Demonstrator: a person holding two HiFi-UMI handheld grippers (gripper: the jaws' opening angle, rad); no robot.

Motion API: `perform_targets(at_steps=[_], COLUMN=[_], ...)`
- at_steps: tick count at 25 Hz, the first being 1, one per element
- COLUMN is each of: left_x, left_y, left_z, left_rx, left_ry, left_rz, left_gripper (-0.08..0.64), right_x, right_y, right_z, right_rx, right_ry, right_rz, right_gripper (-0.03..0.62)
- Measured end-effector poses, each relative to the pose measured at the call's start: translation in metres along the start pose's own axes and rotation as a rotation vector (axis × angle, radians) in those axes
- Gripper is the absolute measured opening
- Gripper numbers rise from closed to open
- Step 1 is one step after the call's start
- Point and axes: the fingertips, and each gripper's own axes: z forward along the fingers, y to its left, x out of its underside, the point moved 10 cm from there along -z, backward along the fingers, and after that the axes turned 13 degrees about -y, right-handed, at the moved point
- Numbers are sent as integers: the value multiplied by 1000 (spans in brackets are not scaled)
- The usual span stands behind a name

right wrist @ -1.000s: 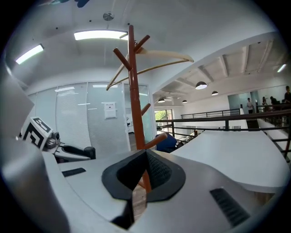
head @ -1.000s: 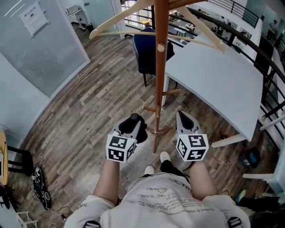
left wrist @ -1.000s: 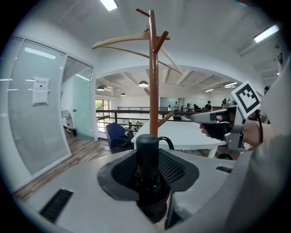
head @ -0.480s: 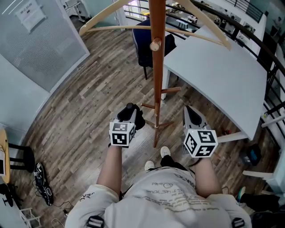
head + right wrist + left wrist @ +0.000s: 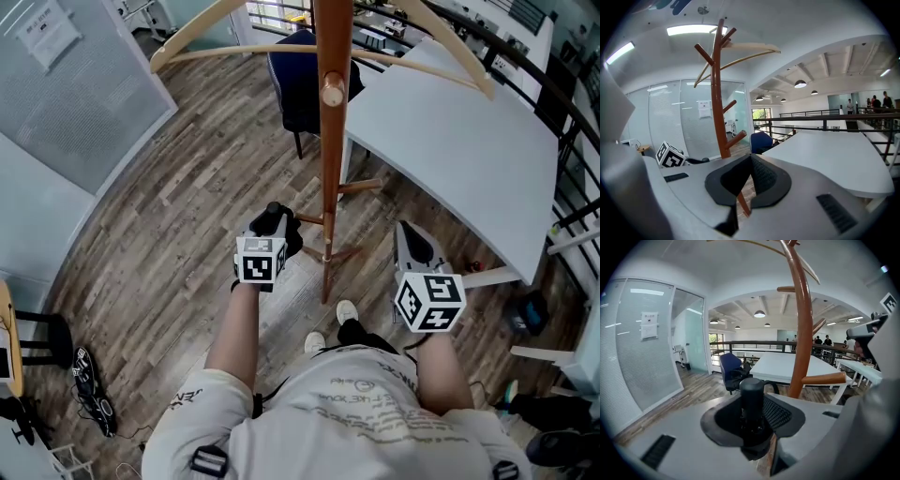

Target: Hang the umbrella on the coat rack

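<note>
Clamping umbrella beside coat rack

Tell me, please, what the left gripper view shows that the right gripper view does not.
Only the left gripper view shows the left claw shut on the black umbrella handle. Only the right gripper view shows the right claw shut with nothing in it, and the left gripper's marker cube. Both show the brown coat rack, the white table and the blue chair.
</note>
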Motion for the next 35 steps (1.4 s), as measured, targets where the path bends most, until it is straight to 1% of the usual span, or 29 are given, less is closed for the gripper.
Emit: perform_targets(at_steps=[3, 7, 16, 26, 35], left_x=[5, 11, 23, 41, 71], left_y=[1, 2, 5, 11, 12], left_z=[13, 26, 51, 66, 79], left_rx=[4, 3, 27, 3, -14], left_ry=[18, 43, 80, 127, 198], left_rz=[12, 3, 7, -22, -88], left_gripper=[144, 144, 144, 144, 144], right_x=[2, 1, 1, 4, 6], right_y=[-4, -10, -18, -27, -29], right_z=[-1, -1, -3, -12, -14], right_rx=[15, 36, 71, 101, 112], right_ry=[5, 6, 18, 34, 48], right_rz=[-4, -15, -44, -67, -94], right_gripper=[0, 0, 0, 0, 0])
